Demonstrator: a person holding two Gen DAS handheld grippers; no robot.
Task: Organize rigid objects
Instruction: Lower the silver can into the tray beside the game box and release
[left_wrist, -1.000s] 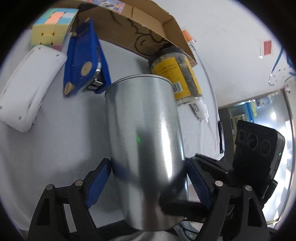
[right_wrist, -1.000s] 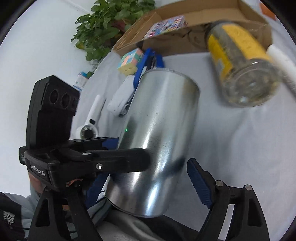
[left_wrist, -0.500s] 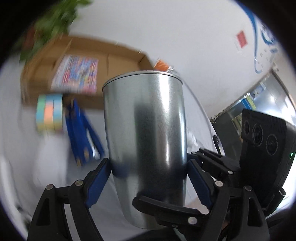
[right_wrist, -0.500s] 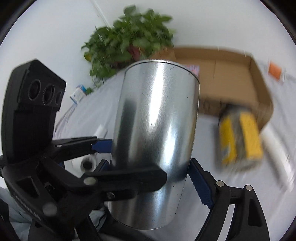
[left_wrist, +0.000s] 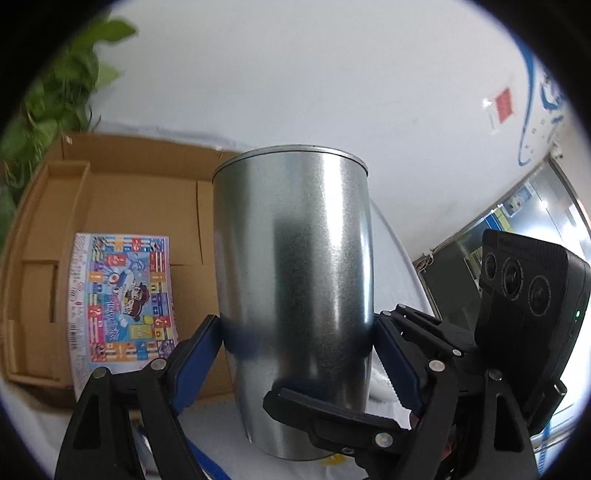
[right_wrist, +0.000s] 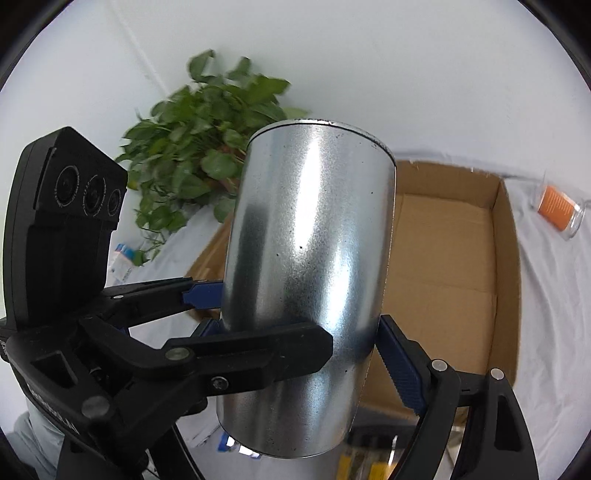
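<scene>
Held up in the air: shiny metal cup (left_wrist: 295, 295), squeezed by both left gripper (left_wrist: 299, 343) and right gripper (right_wrist: 295, 343), likely so it cannot slip. Just ahead: cardboard box (right_wrist: 506, 258) with a colourful game box (left_wrist: 120, 310) inside, probably the cup's place.

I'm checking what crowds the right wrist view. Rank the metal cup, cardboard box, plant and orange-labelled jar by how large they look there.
1. metal cup, though it is nearest the camera
2. cardboard box, partly hidden behind the cup
3. plant
4. orange-labelled jar
</scene>
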